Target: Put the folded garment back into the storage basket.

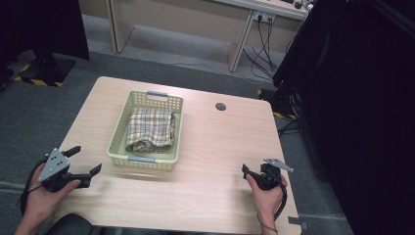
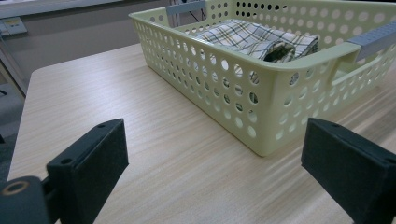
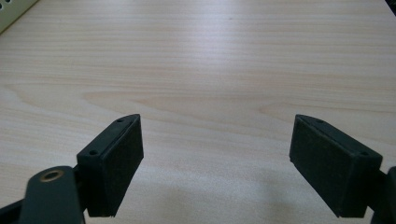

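A pale green perforated basket (image 1: 116, 139) stands lengthwise on the left half of the wooden table (image 1: 220, 147). Inside it lies a folded plaid cloth (image 1: 150, 129). At the table's near left corner, a hand holds my left gripper (image 1: 88, 158) open, a short way left of the basket's near end. The left gripper view has the basket wall (image 2: 224, 88) and the cloth (image 2: 254, 38) just ahead of the left gripper (image 2: 215, 163), jaws wide apart and empty. Near the front right edge sits my right gripper (image 1: 252, 172). It is open over bare wood in the right gripper view (image 3: 217, 163).
A round cable hole (image 1: 220, 106) marks the far right of the table. A basket corner (image 3: 9, 9) peeks in at the right gripper view's top left. Behind the table are a desk's legs (image 1: 240, 46) and floor cables (image 1: 264, 54). A black curtain (image 1: 352, 98) hangs at the right.
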`<action>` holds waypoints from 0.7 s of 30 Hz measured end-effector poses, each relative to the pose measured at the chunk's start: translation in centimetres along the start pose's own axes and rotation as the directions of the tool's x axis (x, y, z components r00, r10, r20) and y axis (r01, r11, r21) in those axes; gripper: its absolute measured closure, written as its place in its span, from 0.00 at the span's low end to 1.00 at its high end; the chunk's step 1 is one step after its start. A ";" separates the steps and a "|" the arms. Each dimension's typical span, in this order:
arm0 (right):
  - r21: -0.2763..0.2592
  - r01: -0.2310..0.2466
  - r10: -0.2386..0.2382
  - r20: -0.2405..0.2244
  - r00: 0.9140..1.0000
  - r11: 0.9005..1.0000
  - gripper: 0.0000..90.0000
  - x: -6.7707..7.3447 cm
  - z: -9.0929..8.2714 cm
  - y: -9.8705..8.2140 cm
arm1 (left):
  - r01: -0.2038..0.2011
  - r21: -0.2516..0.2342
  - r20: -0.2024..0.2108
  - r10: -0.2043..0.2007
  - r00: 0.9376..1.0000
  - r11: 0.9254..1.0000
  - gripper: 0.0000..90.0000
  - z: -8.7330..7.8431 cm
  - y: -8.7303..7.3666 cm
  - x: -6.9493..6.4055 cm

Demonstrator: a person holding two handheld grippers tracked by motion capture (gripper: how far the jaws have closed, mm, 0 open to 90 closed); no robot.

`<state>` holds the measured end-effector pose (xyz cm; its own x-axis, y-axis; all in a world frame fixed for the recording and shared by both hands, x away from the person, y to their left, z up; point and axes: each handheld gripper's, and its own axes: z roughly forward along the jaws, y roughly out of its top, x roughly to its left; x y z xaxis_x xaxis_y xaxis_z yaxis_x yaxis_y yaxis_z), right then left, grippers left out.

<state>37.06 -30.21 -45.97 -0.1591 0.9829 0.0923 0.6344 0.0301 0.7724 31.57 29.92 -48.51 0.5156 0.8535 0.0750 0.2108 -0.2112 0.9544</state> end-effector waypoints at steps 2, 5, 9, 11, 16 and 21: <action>-0.002 0.000 0.000 0.002 1.000 1.000 0.20 -0.1 -0.1 -0.1 | 0.000 0.001 0.000 0.000 1.000 1.000 0.07 0.0 0.0 0.0; -0.003 -0.002 0.002 0.006 1.000 1.000 0.21 -0.2 -0.2 -0.3 | 0.001 0.001 -0.001 -0.001 1.000 1.000 0.07 0.0 0.0 0.0; -0.003 -0.004 0.004 0.008 1.000 1.000 0.21 -0.2 -0.3 -0.5 | 0.000 0.001 -0.001 0.000 1.000 1.000 0.07 0.0 0.0 0.0; -0.003 -0.006 0.006 0.012 1.000 1.000 0.21 -0.4 -0.3 -0.7 | 0.000 0.000 -0.001 0.000 1.000 1.000 0.07 0.0 0.0 0.0; -0.004 -0.004 0.004 0.016 1.000 1.000 0.21 -0.6 -0.4 -0.9 | 0.001 0.001 -0.001 -0.001 1.000 1.000 0.07 0.0 0.0 0.0; -0.008 -0.009 0.009 0.019 1.000 1.000 0.21 -0.9 -0.6 -1.2 | 0.000 0.002 -0.002 0.000 1.000 1.000 0.07 0.0 0.0 0.0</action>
<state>36.00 -31.21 -46.56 -0.1391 0.9864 0.0878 0.6296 0.0197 0.7767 31.58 29.88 -48.51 0.5141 0.8544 0.0760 0.2120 -0.2124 0.9539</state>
